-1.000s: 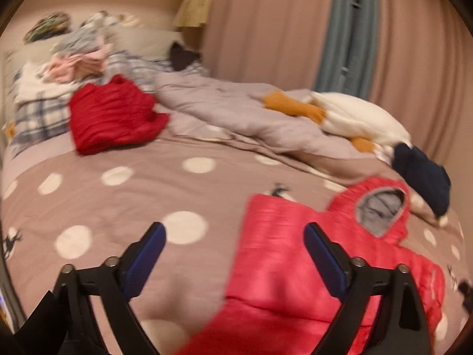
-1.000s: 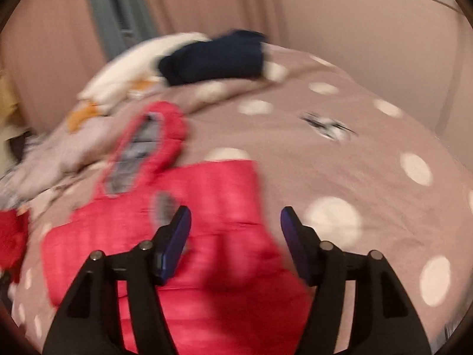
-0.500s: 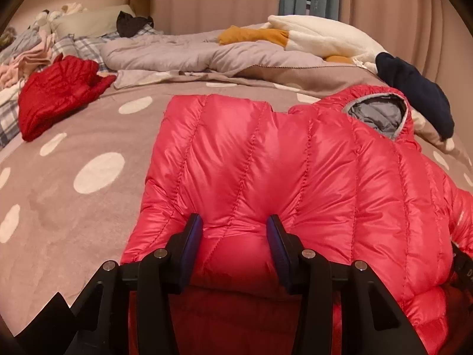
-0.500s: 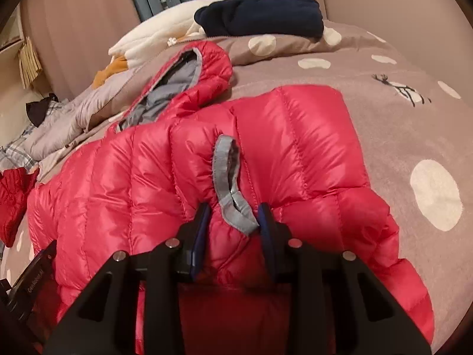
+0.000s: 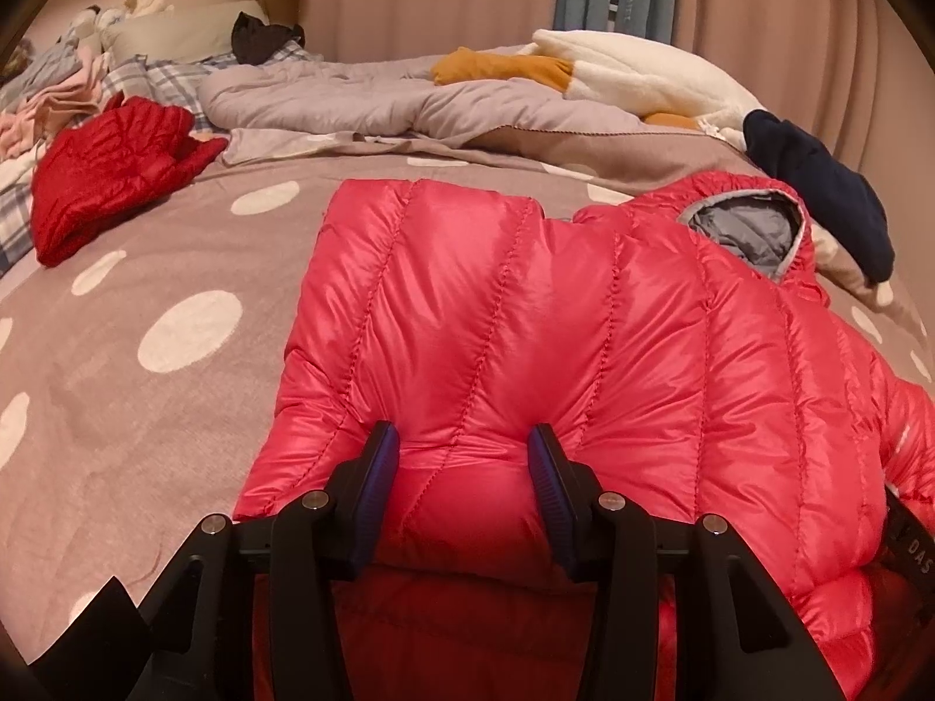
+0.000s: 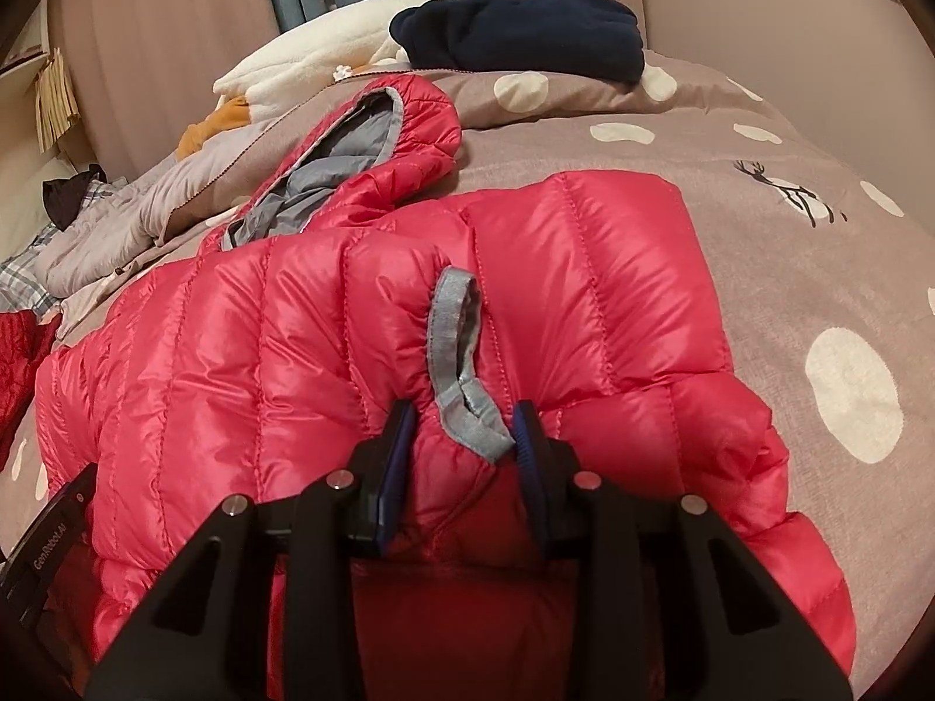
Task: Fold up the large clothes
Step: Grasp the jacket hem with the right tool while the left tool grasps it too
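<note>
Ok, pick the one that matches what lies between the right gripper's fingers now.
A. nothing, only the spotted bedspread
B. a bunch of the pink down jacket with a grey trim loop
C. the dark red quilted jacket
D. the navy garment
B: in the right wrist view the right gripper pinches a puffed bunch of the pink down jacket, with the grey trim loop rising just ahead of the fingers.

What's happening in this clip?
A person is folding a puffy pink-red hooded down jacket on a brown polka-dot bedspread. The left gripper and the right gripper each pinch a bunch of the jacket's near edge, the right beside a grey cuff trim. The hood lies flat toward the curtains.
</note>
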